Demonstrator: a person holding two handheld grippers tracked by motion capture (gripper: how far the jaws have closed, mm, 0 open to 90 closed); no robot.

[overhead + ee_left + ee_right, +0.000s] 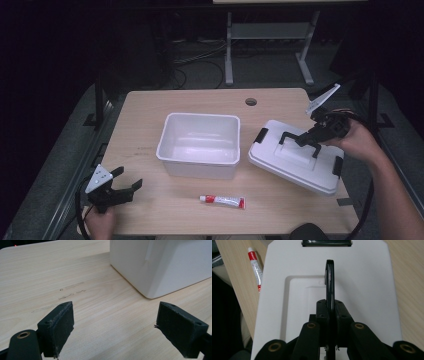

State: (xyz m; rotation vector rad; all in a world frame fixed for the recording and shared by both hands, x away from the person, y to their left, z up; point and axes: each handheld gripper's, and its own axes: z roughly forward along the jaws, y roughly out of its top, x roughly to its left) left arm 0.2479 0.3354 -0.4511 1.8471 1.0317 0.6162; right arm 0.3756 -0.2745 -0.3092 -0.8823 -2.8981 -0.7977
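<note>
left gripper (131, 186) – jaws wide, empty, on table (150, 110) | right gripper (330, 312) – clamped on lid (367, 290) handle (330, 277)

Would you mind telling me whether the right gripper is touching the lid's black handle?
Touching. In the right gripper view, the right gripper has its jaws closed on the black handle of the white lid, with no gap visible.

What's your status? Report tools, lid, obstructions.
Right tool shut on white plastic lid's black handle. Left tool open, idle. White tub uncovered, nothing between.
</note>
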